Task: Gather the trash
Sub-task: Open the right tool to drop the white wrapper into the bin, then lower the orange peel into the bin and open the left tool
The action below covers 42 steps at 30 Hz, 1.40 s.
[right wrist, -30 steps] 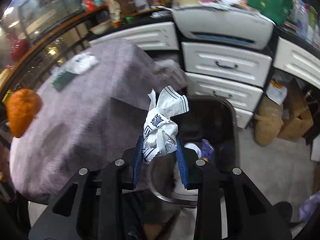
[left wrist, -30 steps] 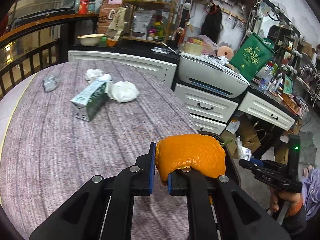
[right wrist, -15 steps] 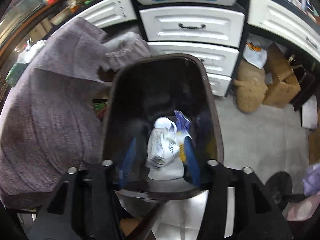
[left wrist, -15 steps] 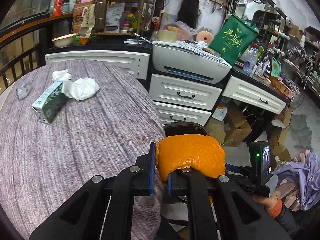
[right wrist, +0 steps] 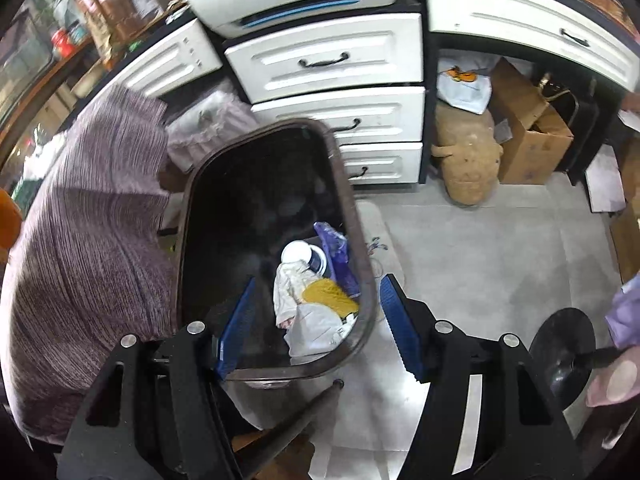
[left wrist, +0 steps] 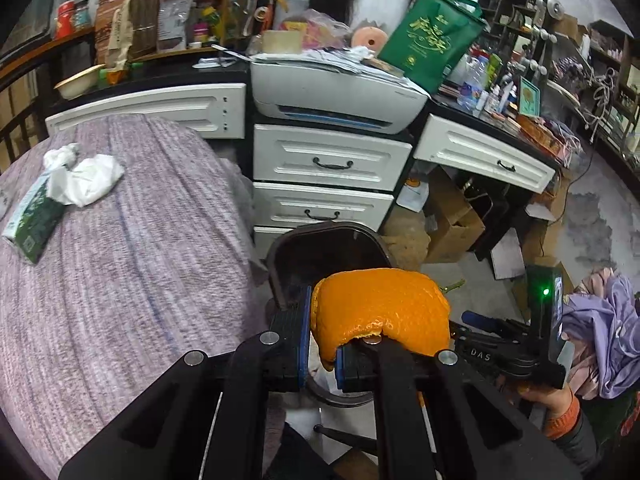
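Currently the orange peel (left wrist: pixel 380 312) is pinched in the left gripper (left wrist: pixel 320 354), held above the near rim of the dark trash bin (left wrist: pixel 328 236) beside the worktop (left wrist: pixel 120 260). The right gripper (right wrist: pixel 316 324) hangs spread and empty over the bin, where crumpled paper (right wrist: pixel 312 328) lies. Judged step: depositing. Next, carry the peel over the opening and release. A carton (left wrist: pixel 34 220) and tissues (left wrist: pixel 86 178) remain on the worktop.
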### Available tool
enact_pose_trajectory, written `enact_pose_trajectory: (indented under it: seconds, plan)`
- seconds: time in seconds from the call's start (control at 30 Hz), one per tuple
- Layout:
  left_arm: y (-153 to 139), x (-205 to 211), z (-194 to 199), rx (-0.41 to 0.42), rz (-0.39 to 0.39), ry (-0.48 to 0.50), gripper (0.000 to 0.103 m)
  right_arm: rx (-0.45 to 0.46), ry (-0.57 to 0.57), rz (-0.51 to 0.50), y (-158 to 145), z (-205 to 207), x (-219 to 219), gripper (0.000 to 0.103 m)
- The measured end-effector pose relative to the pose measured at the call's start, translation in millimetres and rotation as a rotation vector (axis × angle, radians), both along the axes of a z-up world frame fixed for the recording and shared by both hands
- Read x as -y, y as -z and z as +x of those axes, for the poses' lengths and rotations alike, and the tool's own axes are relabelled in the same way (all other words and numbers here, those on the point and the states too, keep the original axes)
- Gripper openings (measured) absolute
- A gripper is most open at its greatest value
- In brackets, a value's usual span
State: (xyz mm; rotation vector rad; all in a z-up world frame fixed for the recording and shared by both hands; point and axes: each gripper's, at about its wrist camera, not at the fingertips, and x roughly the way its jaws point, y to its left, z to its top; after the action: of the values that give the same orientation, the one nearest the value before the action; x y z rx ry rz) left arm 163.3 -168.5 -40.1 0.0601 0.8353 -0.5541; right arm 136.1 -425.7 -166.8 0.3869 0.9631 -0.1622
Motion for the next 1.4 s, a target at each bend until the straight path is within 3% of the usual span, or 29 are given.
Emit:
enact_pose_trajectory:
  seconds: [0.53, 0.83, 1.1, 1.17, 1.3, 1.4]
  plan:
    - [52, 80, 19, -0.099, 0.152, 0.136, 0.010, 0.008, 0.082, 0.025, -2, -17, 34, 0.065]
    - [91, 106, 35, -0.261, 0.271, 0.185, 0.010, -0.002, 0.093, 0.038, 2, -18, 37, 0.065]
    - [112, 121, 39, -0.279, 0.365, 0.203, 0.010, -0.011, 0.104, 0.042, 4, -19, 40, 0.065]
    - [115, 125, 40, -0.277, 0.399, 0.215, 0.018, -0.015, 0.104, 0.044, 5, -19, 39, 0.065]
    - [113, 129, 38, -0.271, 0.421, 0.230, 0.073, -0.022, 0.103, 0.046, 7, -19, 38, 0.065]
    - [109, 133, 31, -0.214, 0.454, 0.258, 0.084, -0.023, 0.109, 0.048, 7, -20, 39, 0.065]
